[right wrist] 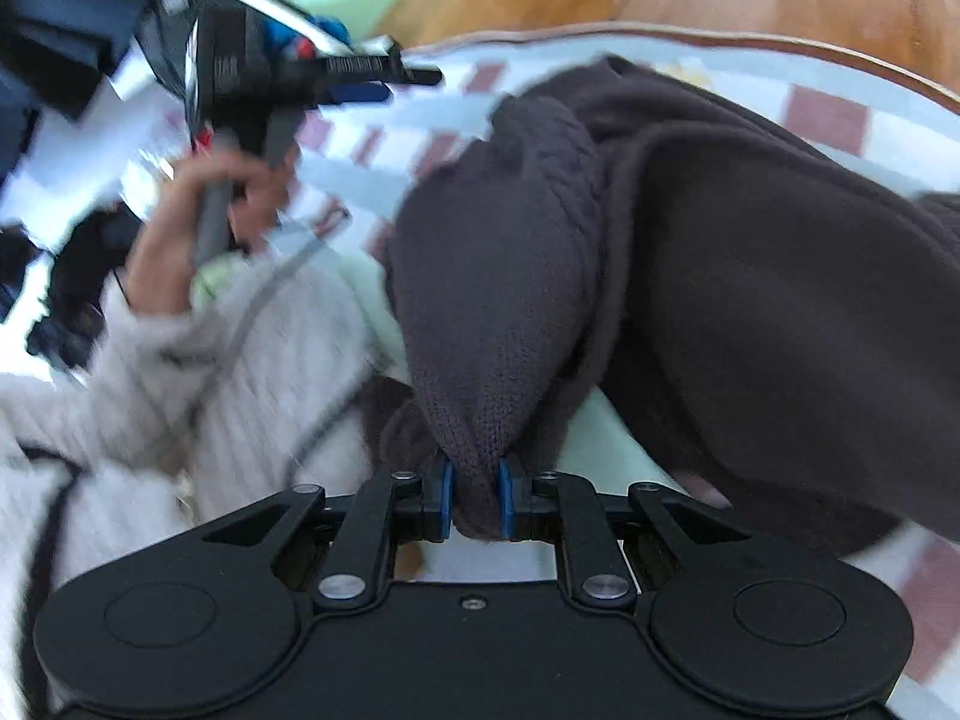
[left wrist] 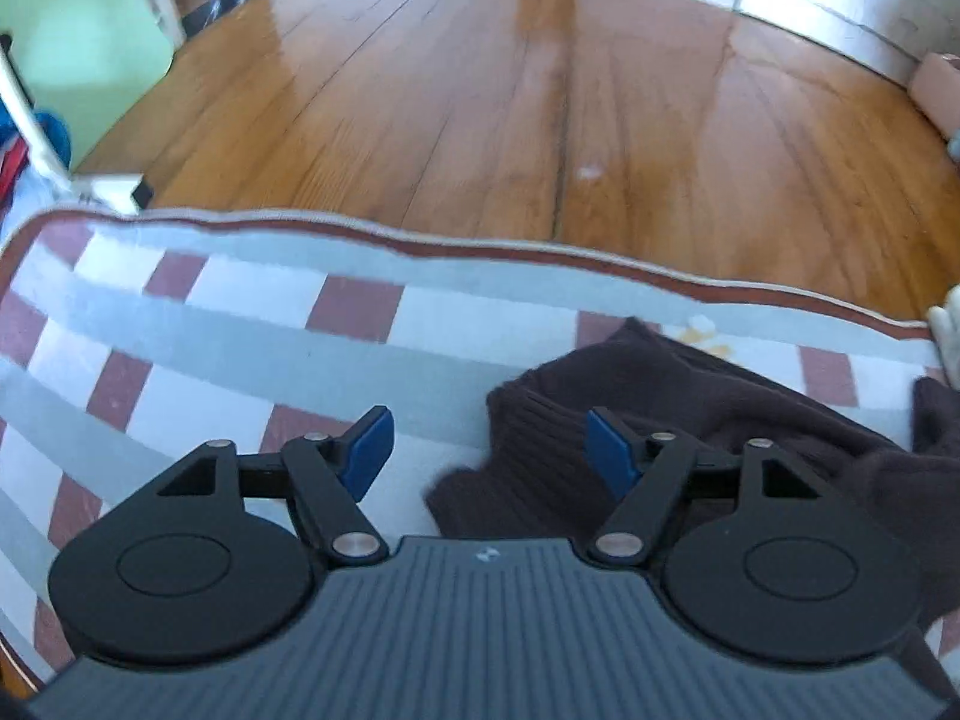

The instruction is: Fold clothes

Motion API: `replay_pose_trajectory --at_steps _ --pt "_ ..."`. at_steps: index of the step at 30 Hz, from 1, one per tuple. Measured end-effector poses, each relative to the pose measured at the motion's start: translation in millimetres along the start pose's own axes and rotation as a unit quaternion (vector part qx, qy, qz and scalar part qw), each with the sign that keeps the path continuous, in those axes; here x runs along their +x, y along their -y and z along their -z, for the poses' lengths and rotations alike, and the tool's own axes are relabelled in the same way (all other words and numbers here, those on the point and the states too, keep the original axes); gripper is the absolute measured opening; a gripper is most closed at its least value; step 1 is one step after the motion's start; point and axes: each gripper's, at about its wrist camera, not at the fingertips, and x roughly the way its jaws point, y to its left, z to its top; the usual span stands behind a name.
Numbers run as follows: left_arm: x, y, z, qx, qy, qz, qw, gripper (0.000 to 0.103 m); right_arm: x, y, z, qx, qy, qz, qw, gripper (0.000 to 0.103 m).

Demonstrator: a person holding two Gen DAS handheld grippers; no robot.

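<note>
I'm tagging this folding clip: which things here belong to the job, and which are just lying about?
Job:
- dark knit garment
- right gripper, shut on it
- left gripper, open
- checked blanket

Lying about:
- clutter pile
- cardboard box

I can read no words, numbers or brand names in either view. The only sign is a small pale emblem, something like a zigzag, on the ribbed grey body of my left gripper (left wrist: 490, 450), just behind its fingers, and it is too small to make out as letters. My right gripper (right wrist: 474, 501) carries no marking I can see.
</note>
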Motion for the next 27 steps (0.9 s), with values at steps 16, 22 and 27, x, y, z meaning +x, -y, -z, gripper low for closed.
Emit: replay_pose_trajectory --at_steps 16,22,27 --pt "55.7 60.6 58.5 0.067 -0.183 0.265 0.9445 0.067 -32.6 37.6 -0.5 0.105 0.067 0.213 0.969 0.041" --pt "34.0 81.1 65.9 0.098 -0.172 0.358 0.9125 0.047 -47.7 45.6 -45.9 0.09 0.122 0.235 0.96 0.049" --pt "10.7 69.0 37.5 0.131 -0.077 0.274 0.9495 0.053 -21.8 58.4 -86.7 0.05 0.106 0.249 0.962 0.051"
